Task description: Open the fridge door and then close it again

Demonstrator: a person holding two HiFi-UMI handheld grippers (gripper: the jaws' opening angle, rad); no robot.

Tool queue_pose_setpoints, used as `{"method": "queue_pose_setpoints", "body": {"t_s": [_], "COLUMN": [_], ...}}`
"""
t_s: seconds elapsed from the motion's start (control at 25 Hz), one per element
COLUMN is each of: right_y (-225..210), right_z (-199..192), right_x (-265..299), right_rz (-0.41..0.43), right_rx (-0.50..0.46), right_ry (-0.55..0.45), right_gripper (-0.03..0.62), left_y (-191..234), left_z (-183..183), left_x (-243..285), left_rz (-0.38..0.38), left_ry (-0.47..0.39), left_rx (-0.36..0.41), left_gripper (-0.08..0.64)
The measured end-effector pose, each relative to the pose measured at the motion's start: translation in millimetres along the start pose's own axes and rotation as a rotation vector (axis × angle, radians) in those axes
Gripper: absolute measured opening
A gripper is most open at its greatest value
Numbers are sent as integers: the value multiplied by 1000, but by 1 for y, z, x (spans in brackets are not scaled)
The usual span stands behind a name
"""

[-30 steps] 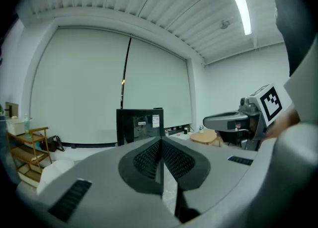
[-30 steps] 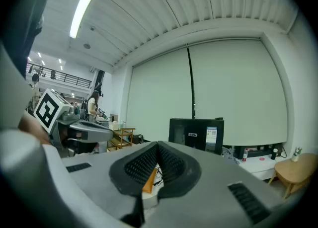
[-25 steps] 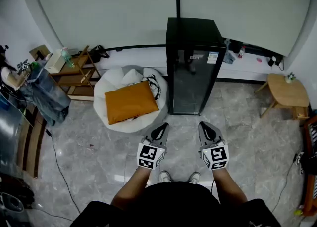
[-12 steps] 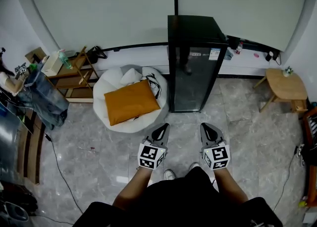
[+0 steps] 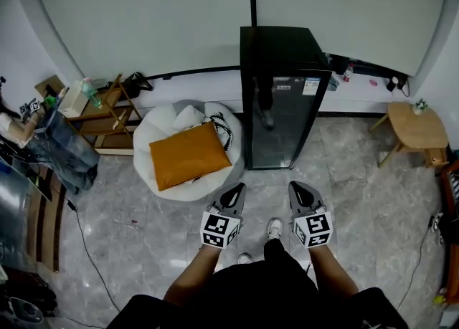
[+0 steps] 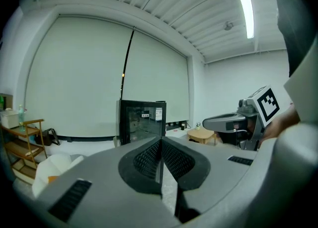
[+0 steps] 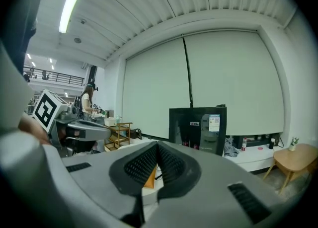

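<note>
Low at the centre of the head view, the left tool (image 5: pixel 235 190) and right tool (image 5: pixel 297 188) sit side by side. Each has its jaws pressed together on nothing, and both point up-frame at the fridge (image 5: pixel 280 98). That stands just above them, against the wall, its glass door (image 5: pixel 276 130) closed. Left of it lies a white beanbag (image 5: pixel 158 123) carrying an orange cushion (image 5: pixel 188 154). A wooden stool (image 5: pixel 412 127) is at the right edge, and a wooden shelf (image 5: pixel 107 105) is at far left.
</note>
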State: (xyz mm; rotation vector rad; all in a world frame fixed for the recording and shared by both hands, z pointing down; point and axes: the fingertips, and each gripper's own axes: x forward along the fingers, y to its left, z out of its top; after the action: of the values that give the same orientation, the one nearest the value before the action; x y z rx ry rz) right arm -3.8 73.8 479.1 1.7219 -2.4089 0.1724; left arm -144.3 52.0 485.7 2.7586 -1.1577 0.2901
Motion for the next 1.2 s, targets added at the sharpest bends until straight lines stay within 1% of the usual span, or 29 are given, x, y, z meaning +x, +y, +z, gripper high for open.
{"method": "queue_pose_setpoints", "body": {"t_s": [0.16,0.4,0.56,0.64,0.8,0.92,1.12,1.2], "right_y": [-21,-55,-74,-86,-108,-119,-134,-141], "right_z": [1,-1,-4,-7,-17,-19,-24,-25], "right_x": [23,57,80,91,110,126,142,147], "right_rz": [12,31,65,69,86,115,169,178], "right_rx": [-5,-1,-2,1,18,18,-3,-17], "right_ry": [1,10,12,12,44,31,55,51], "right_gripper": [11,10,11,11,11,11,11,11], "left_y": [7,20,25,26,29,37,52,60], "left_z": [1,-1,-6,-6,-12,-15,-19,-21], "left_x": [30,79,108,123,148,166,187,194], "left_rz": [-7,5,9,5,-4,16,61,82], "left_ry": [27,62,100,122,170,175,184,187], "left_rx": [17,-1,-18,-13,-1,-14,-38,-46], "left_gripper": [21,21,21,21,21,21,21,21]}}
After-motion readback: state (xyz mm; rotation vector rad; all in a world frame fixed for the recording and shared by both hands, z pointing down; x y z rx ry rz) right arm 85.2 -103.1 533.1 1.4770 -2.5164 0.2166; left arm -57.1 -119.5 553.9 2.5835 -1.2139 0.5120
